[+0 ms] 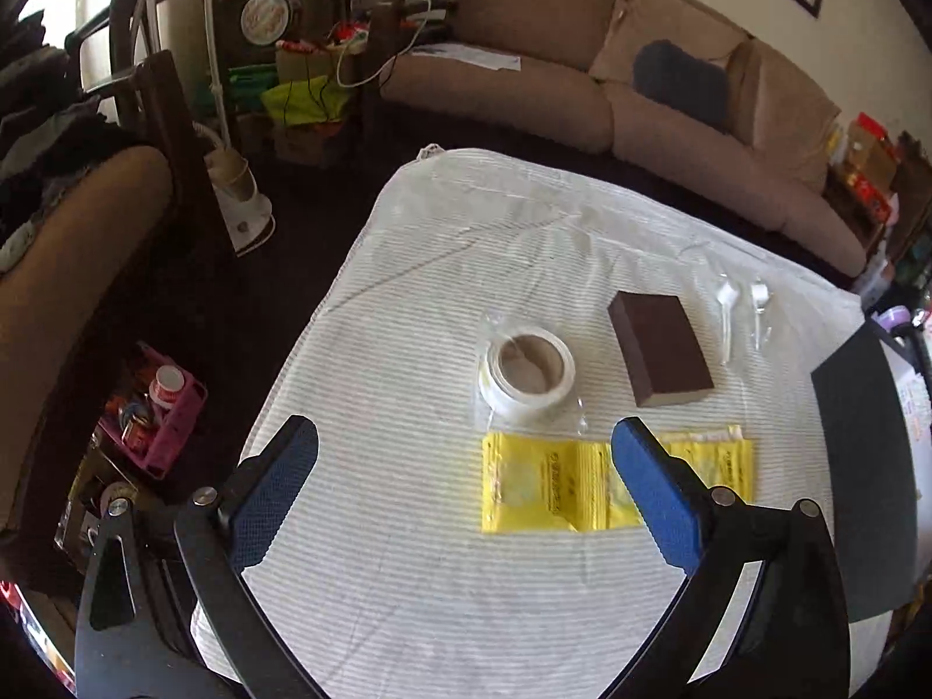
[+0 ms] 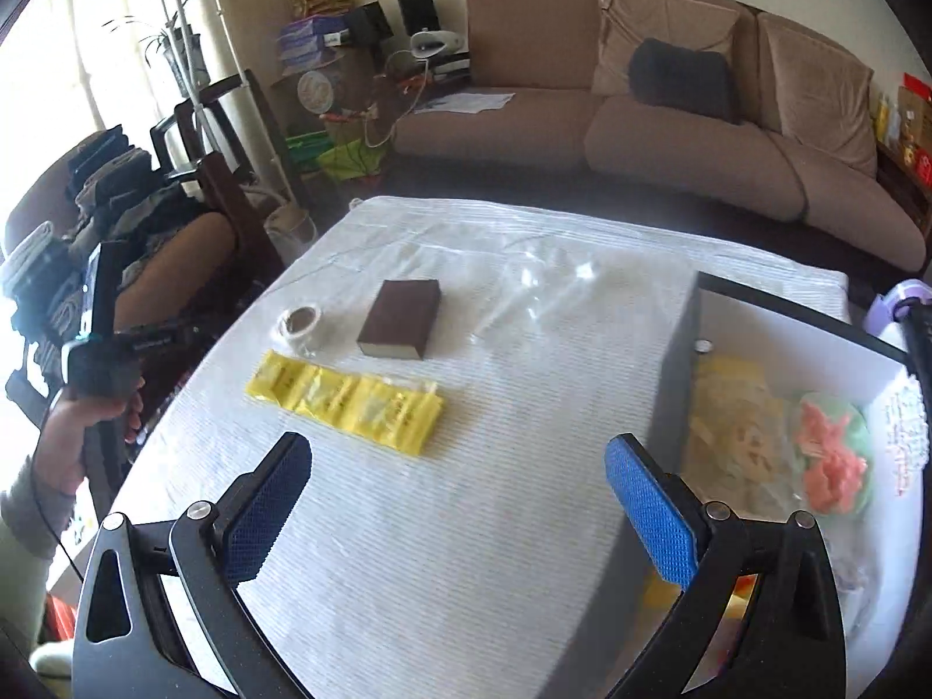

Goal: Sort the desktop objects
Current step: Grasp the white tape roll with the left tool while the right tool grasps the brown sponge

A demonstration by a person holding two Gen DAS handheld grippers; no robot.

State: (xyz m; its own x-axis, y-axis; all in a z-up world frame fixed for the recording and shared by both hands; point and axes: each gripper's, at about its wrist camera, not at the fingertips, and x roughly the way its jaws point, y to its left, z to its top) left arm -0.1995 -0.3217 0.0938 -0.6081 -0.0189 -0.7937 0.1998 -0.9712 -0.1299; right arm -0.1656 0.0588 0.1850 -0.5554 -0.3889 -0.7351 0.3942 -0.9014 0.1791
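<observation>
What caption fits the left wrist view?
Open left gripper above yellow packets, tape roll and brown block.

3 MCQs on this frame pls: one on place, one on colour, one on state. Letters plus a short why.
1. Where does the tape roll lie relative to the brown block, in the left wrist view?
A. To its left
B. On top of it
C. Inside the box

2. What colour are the flat packets nearest the left tool?
A. Red
B. Yellow
C. Green

3. How does the right tool stand?
A. Shut on the tape roll
B. Shut on the block
C. Open, nothing between its blue pads

Key:
1 A: the roll sits on the striped cloth left of the block, apart from it.
2 B: the packets are bright yellow with dark print.
3 C: the pads stand wide apart with only cloth showing between them, beside the open box.
</observation>
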